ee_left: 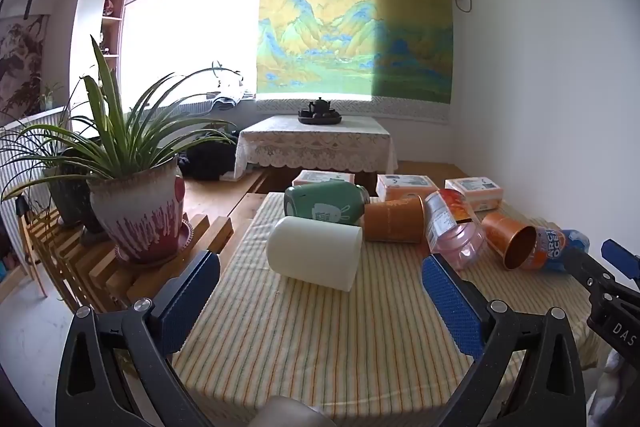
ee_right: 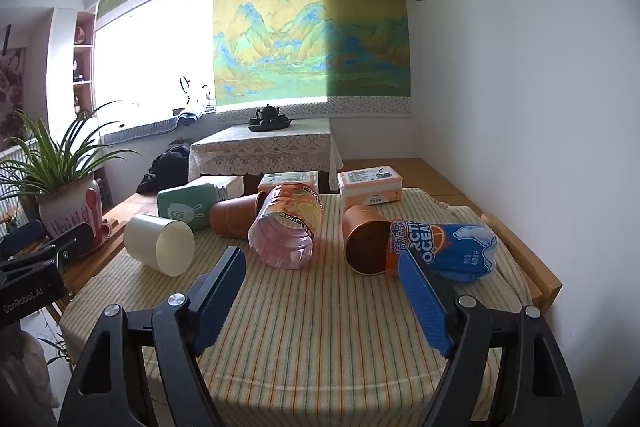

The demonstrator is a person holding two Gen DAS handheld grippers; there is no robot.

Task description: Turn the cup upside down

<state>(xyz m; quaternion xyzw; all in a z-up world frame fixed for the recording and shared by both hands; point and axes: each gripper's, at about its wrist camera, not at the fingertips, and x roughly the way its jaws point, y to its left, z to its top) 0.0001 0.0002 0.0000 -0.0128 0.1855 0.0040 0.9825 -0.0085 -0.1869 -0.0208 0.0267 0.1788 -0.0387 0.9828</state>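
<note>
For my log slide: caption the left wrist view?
Open left hand-held gripper faces white cup lying sideways on striped tablecloth.

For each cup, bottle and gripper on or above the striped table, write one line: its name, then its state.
white cup: lying on its side
green cup: on its side
copper cup: on its side, mouth toward camera
pink bottle: lying down
Arctic Ocean bottle: lying down
left gripper: open, empty
right gripper: open, empty
</note>
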